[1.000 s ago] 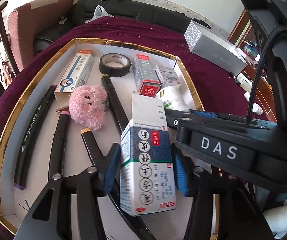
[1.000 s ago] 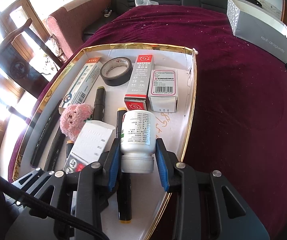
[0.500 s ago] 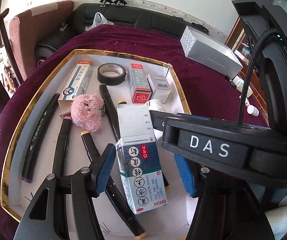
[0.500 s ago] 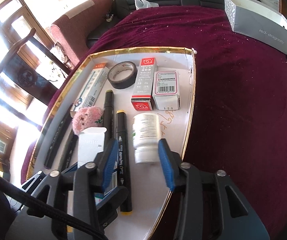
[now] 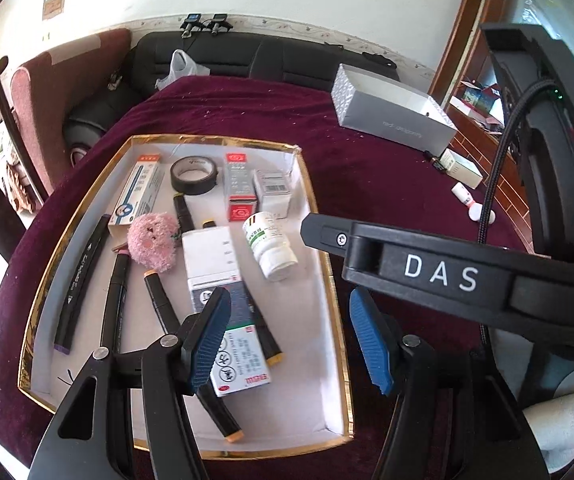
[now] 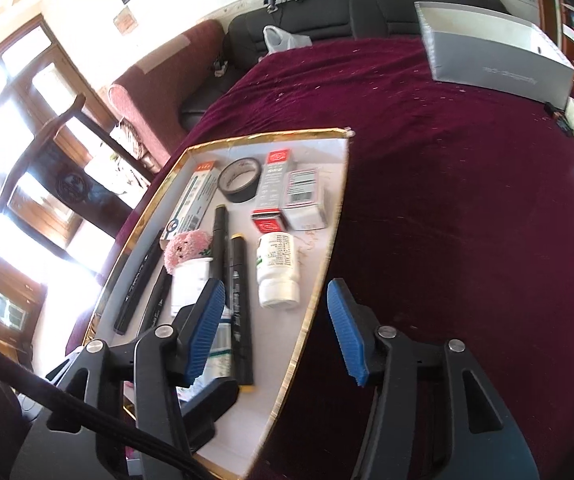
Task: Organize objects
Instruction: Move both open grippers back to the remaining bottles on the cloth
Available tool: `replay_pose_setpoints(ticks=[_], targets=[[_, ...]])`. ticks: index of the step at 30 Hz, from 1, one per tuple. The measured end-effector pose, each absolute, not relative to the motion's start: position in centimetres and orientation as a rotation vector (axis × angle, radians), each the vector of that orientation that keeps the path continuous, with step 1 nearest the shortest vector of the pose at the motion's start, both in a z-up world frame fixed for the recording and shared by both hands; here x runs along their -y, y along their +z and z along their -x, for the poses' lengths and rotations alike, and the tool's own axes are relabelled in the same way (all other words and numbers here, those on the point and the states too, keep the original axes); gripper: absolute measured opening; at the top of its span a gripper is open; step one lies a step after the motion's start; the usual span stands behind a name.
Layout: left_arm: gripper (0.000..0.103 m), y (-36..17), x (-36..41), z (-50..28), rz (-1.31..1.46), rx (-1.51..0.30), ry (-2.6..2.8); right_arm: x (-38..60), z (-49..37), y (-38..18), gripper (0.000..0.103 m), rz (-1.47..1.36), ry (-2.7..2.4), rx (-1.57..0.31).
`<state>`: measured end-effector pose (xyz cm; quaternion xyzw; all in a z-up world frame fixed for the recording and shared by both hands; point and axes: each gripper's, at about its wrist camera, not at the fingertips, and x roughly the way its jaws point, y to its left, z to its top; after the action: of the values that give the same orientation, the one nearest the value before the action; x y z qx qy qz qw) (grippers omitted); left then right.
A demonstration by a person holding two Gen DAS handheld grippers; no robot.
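Note:
A gold-rimmed white tray [image 5: 329,272] [image 6: 319,280] lies on a maroon cloth. In it lie a white medicine bottle [image 5: 269,246] [image 6: 278,270], a blue-and-white medicine box [image 5: 223,304], several black markers [image 5: 83,280], a pink plush toy [image 5: 153,246] [image 6: 187,249], a black tape roll [image 5: 193,176] [image 6: 239,185] and small boxes [image 5: 273,192]. My left gripper [image 5: 291,336] is open and empty above the tray's near right part. My right gripper [image 6: 277,328] is open and empty, above the tray's right rim behind the bottle.
A long grey box [image 5: 391,114] [image 6: 491,56] lies on the cloth at the far right. A small white bottle [image 5: 469,202] and a small carton [image 5: 461,168] lie at the right edge. A black sofa [image 5: 271,60] and a chair stand beyond the table.
Both grippers opened and let go: the left released the medicine box, the right the white bottle. Both pulled back and up; box and bottle now lie in the tray.

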<state>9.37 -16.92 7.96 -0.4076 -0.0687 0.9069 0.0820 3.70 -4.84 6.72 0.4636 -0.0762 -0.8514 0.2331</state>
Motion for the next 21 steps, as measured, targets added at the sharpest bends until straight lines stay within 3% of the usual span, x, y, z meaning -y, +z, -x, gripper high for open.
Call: replay_pose_setpoints(ticks=[13, 21], targets=[[0.056, 9.3, 10.5, -9.4, 1.189, 0.056, 2.631, -7.1, -3.8, 7.9, 0.055, -1.233, -2.501, 0.395], [0.056, 7.9, 7.1, -8.4, 1.225, 0.026, 2.537, -21.3, -0.8, 7.6, 0.060, -1.185, -2.705, 0.722]])
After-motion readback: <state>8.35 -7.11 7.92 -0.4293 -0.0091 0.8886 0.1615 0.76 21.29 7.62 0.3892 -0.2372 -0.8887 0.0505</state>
